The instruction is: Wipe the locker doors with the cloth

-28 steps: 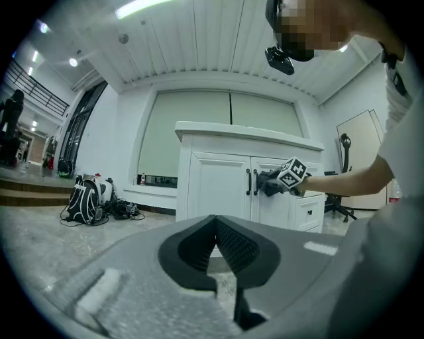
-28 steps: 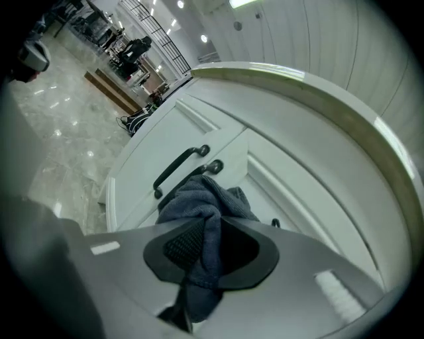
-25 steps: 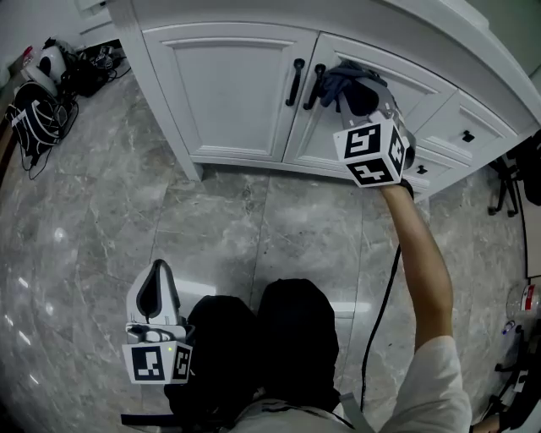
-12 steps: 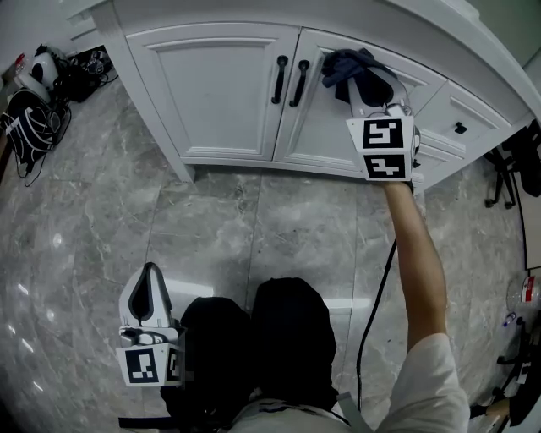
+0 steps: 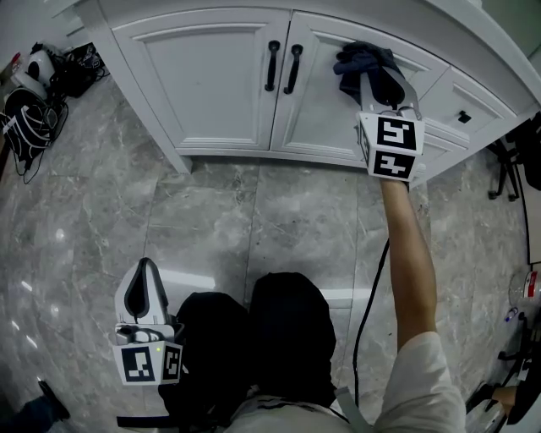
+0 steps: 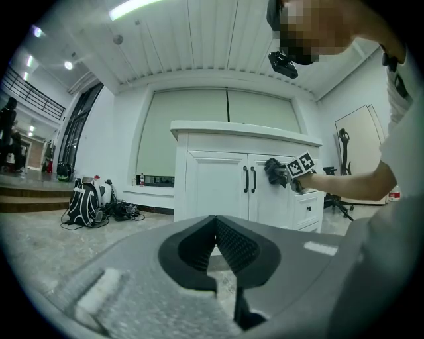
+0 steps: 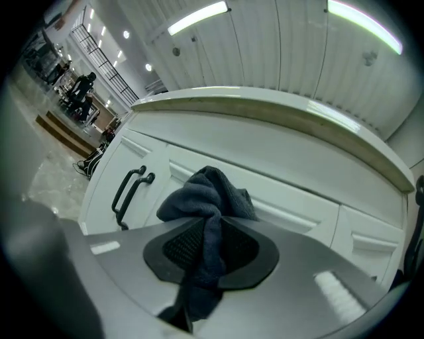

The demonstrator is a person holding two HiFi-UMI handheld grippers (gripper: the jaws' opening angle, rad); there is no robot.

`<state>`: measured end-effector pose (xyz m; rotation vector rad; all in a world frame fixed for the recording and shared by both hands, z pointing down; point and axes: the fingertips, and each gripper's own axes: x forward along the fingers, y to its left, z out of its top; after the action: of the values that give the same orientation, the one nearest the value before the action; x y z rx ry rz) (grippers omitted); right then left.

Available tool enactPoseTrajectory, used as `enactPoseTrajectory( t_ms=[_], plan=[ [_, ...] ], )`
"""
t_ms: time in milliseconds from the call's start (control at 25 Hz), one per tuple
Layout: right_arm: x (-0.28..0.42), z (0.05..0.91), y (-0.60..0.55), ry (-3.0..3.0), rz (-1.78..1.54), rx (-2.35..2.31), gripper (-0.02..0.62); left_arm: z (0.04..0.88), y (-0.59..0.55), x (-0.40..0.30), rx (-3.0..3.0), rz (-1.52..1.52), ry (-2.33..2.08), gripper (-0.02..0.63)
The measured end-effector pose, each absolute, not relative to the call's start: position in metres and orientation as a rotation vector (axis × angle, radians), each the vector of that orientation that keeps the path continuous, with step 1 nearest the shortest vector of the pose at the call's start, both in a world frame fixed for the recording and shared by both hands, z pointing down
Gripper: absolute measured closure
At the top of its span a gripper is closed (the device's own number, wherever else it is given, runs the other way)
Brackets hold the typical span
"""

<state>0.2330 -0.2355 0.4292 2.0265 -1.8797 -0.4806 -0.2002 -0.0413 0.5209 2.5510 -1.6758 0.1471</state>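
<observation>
Grey marble floor (image 5: 254,220) lies under me; left of the white cabinet (image 5: 211,84) sit backpacks (image 5: 25,127), with strip lights (image 7: 199,18) above it.

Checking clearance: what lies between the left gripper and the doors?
Only bare grey floor separates the left gripper from the doors, shown in the head view.
</observation>
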Motion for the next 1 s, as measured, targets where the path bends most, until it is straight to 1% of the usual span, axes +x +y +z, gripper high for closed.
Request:
enactPoseTrajectory(
  t_ms=[320, 600, 1000],
  plan=[
    [0.233, 0.519, -0.234, -1.846, -0.396, 1.973, 0.52, 0.52, -0.04, -0.2, 2.551, 0.173, -1.692, 0.604],
    [0.228, 0.613, -0.232, -1.842, -0.233, 1.906, 0.52, 0.521, -0.039, -0.194, 2.558, 0.206, -1.688, 0.604],
    [0.23, 0.707, -0.229, -1.823, -0.077, 1.75, 0.52, 0.522, -0.04, -0.189, 2.555, 0.253, -1.699, 0.604]
  ],
)
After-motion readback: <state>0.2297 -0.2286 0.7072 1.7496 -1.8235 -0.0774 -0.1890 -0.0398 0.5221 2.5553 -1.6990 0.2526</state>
